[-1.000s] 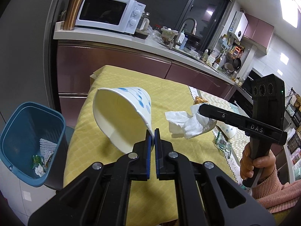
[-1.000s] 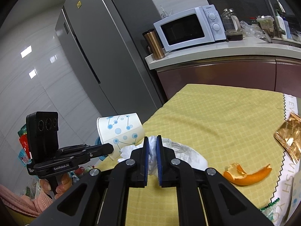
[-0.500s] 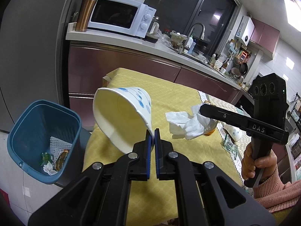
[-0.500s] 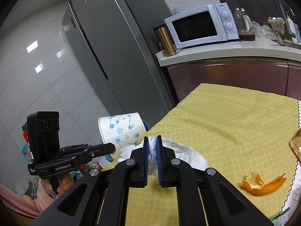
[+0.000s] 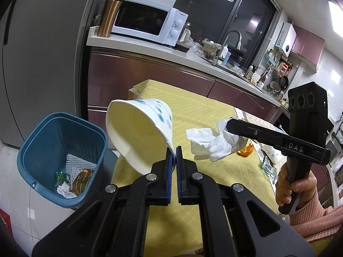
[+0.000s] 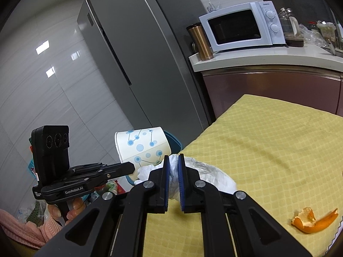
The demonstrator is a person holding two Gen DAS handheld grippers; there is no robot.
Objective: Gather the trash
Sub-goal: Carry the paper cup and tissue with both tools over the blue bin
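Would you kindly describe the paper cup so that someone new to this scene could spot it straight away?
Find the table with the yellow cloth and the blue bin on the floor beside it. Above that table edge, the left gripper pinches the paper cup by its rim, tipped sideways. Unlike the plain crumpled tissue nearby, it is rigid and printed with blue dots.

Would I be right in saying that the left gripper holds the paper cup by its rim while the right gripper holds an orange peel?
Not quite: the right gripper holds a crumpled tissue, as the right wrist view shows; the orange peel lies on the table. The left gripper does hold the paper cup by its rim.
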